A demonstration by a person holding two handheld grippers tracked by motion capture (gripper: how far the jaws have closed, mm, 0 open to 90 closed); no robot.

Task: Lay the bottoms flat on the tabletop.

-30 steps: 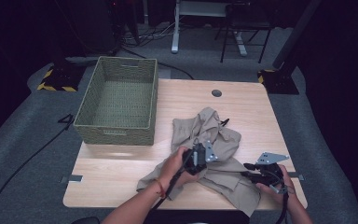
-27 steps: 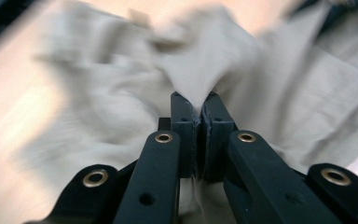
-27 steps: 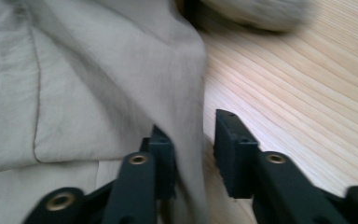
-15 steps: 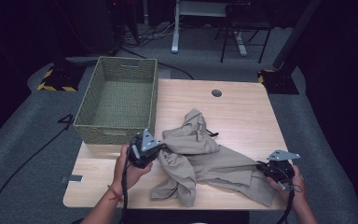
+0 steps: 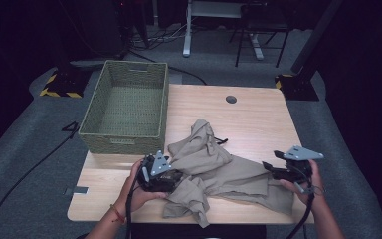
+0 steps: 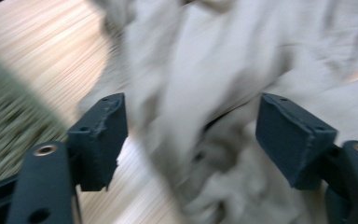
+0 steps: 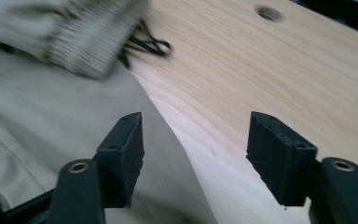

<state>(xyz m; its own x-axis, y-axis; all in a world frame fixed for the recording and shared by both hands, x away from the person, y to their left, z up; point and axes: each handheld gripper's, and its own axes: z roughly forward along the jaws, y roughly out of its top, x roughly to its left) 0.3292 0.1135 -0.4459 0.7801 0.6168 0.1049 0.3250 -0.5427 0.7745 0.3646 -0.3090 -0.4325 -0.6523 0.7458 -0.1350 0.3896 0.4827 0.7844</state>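
A crumpled khaki garment (image 5: 214, 167) lies spread across the front half of the wooden table (image 5: 258, 114). My left gripper (image 5: 173, 175) rests at the garment's left end. Its jaws have just been opening and stand wide apart in the left gripper view, with loose cloth (image 6: 205, 70) lying between and beyond them, not pinched. My right gripper (image 5: 270, 168) hovers just over the garment's right end. Its jaws have also just been opening, and my right gripper (image 7: 196, 144) stands above the cloth edge (image 7: 51, 121) and bare wood, with nothing pressed between the pads.
A green woven basket (image 5: 124, 107) stands at the table's back left, close to my left hand. A round cable hole (image 5: 231, 99) sits near the far edge. A black drawstring (image 7: 149, 44) trails from the garment's waistband. Dark floor, cables and chair legs surround the table.
The left gripper carried the cloth leftwards, spreading the garment out, then opened. The right gripper released the right end and lifted slightly.
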